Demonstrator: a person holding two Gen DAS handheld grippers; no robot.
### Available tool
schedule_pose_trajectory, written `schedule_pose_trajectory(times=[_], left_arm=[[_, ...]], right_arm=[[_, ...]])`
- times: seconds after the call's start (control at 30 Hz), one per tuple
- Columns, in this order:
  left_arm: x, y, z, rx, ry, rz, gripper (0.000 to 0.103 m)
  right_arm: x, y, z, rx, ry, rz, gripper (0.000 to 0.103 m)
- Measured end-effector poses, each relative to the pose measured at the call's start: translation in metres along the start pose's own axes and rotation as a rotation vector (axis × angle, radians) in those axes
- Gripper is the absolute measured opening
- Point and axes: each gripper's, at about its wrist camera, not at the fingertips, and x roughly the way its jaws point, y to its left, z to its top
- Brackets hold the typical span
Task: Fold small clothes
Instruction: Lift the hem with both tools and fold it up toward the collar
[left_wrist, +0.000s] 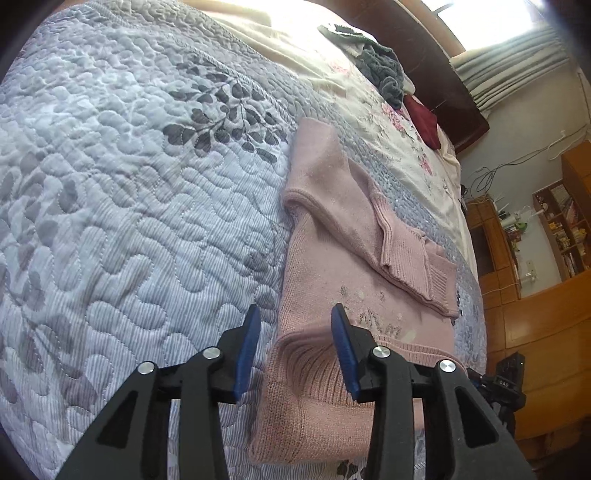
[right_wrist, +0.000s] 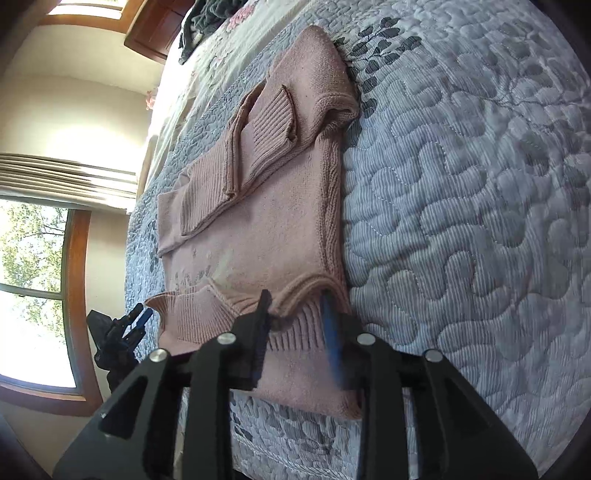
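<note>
A pink knitted sweater (left_wrist: 332, 266) lies flat on the quilted bedspread (left_wrist: 129, 221), its sleeves folded across the body. My left gripper (left_wrist: 295, 328) is open over the sweater's near ribbed edge, one blue pad over the quilt and the other over the knit. In the right wrist view the same sweater (right_wrist: 266, 229) fills the middle. My right gripper (right_wrist: 295, 314) is open, and its fingers straddle the raised doubled edge at the sweater's near corner. The left gripper (right_wrist: 129, 325) shows small at the sweater's other side.
Further up the bed, a grey heap of clothes (left_wrist: 380, 70) and a dark red garment (left_wrist: 424, 122) lie on a floral sheet (left_wrist: 399, 147). A wooden headboard (left_wrist: 443, 74), a window (right_wrist: 33, 295) and wooden shelves (left_wrist: 561, 229) stand around the bed.
</note>
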Motion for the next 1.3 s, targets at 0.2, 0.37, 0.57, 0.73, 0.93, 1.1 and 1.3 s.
schedule_pose_trajectory(times=[0.2, 0.37, 0.57, 0.73, 0.93, 1.1, 1.3], left_arm=[[0.002, -0.022, -0.005, 0.193, 0.039, 0.099, 0.055], [0.043, -0.036, -0.008, 0.277, 0.119, 0.176, 0.058], [0.067, -0.056, -0.013, 0.367, 0.118, 0.218, 0.038], [0.066, -0.072, -0.023, 0.479, 0.085, 0.282, 0.018], [0.055, -0.078, -0.026, 0.502, 0.044, 0.277, 0.015], [0.044, -0.085, -0.034, 0.507, 0.016, 0.229, 0.010], [0.008, -0.096, -0.056, 0.522, -0.049, 0.147, 0.009]], right_arm=[[-0.025, 0.012, -0.005, -0.113, -0.058, -0.074, 0.057], [-0.021, 0.030, -0.008, -0.223, -0.054, -0.151, 0.057], [0.009, 0.047, 0.001, -0.339, -0.017, -0.264, 0.057], [0.045, 0.063, 0.007, -0.445, 0.021, -0.360, 0.056], [0.055, 0.060, -0.001, -0.481, 0.019, -0.403, 0.019], [0.028, 0.064, -0.018, -0.486, -0.048, -0.350, 0.009], [-0.003, 0.074, -0.043, -0.512, -0.097, -0.291, 0.009]])
